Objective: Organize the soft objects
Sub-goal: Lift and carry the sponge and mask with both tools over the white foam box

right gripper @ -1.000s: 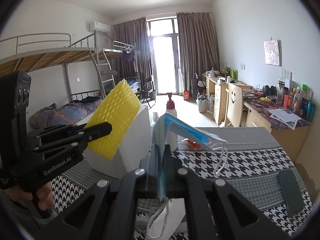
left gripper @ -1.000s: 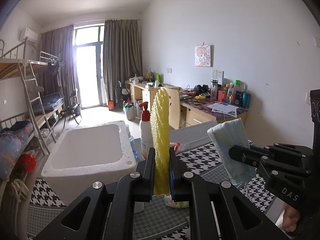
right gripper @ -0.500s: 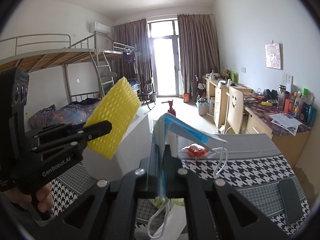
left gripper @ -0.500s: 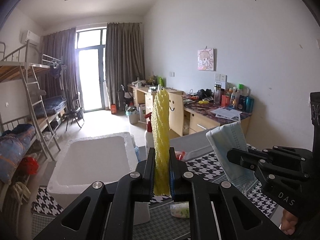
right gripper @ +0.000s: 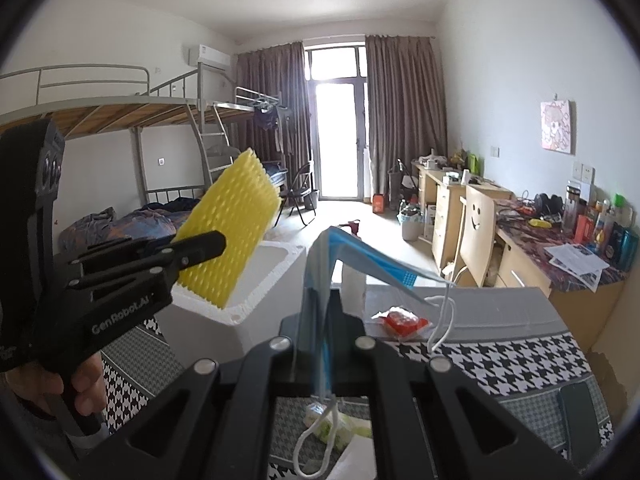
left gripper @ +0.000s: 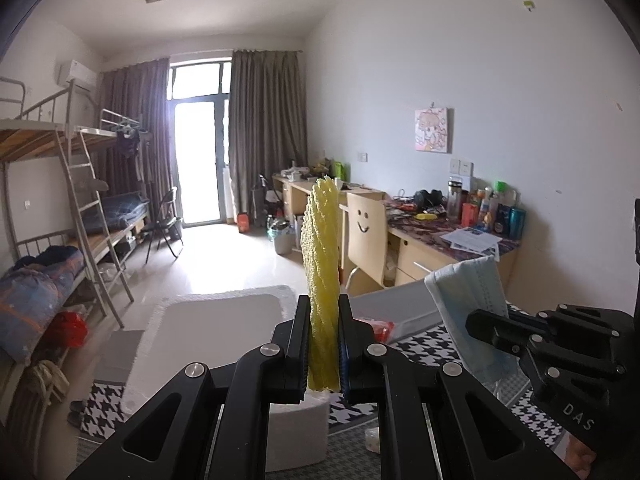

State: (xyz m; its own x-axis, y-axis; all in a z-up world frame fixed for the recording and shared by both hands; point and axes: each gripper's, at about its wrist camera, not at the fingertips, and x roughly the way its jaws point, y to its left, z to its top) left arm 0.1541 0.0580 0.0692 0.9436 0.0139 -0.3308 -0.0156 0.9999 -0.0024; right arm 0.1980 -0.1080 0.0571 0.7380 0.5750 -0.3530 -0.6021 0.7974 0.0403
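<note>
We see our left hand-held gripper (left gripper: 324, 344) clamping the yellow sponge (left gripper: 322, 276) upright above the white foam box (left gripper: 224, 312); our right hand-held gripper (right gripper: 326, 320) pinches the blue face mask (right gripper: 360, 258) over the worktop (right gripper: 500, 356)

Your left gripper (left gripper: 324, 344) pinches the sponge (left gripper: 321, 280) upright between its jaws, with the foam box (left gripper: 208, 320) just beyond and below them. Right of those jaws, your right gripper (right gripper: 320, 344) clamps the face mask (right gripper: 360, 264) (its ear loops dangle below). A snack packet (right gripper: 402, 320) lies on the table (right gripper: 500, 356) ahead.
</note>
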